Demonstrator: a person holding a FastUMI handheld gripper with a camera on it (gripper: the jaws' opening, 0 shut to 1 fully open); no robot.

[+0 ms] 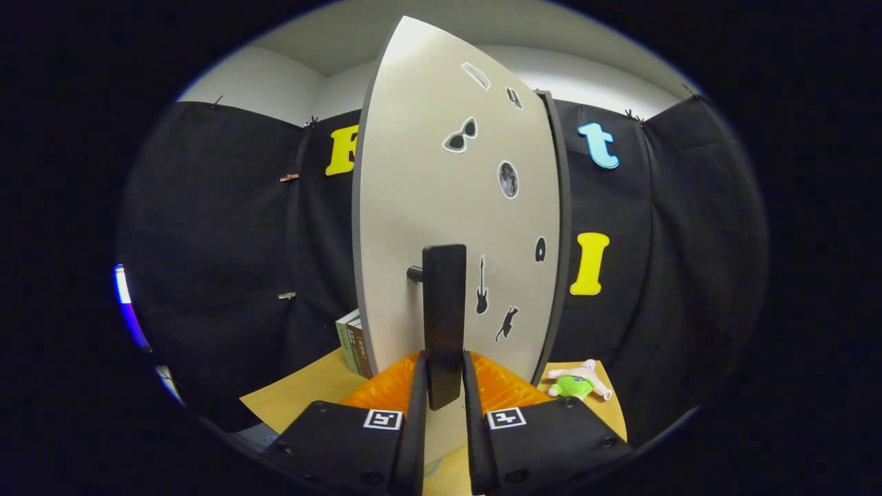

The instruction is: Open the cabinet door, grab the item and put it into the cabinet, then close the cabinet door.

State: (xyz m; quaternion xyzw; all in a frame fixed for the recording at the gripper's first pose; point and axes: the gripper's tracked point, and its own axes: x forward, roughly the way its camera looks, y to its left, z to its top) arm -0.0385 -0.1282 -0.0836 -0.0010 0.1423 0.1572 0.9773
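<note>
Directly ahead of the gripper [442,399] stands a tall pale cabinet door [441,207], swung partly out so that its front face and its dark edge both show. A dark upright bar handle [444,324] is fixed to the door by a short peg on one side. The lower end of this handle sits between the two fingers [415,413], which are drawn in narrow around it; they lie close on either side, though whether both actually press on the bar cannot be told. Small dark stickers dot the door: a pair of sunglasses [460,136], a round moon [508,180], a guitar [481,288] and a leaping cat [507,324], with a few smaller ones above.

Beyond the fingers and to their right, a small plush toy [577,381], pink with a green body, lies on the light wooden table [296,396], near the foot of the door and well apart from the gripper. To the left of the door, a few books [353,342] stand upright on the table. Black cloth hangs behind everything
</note>
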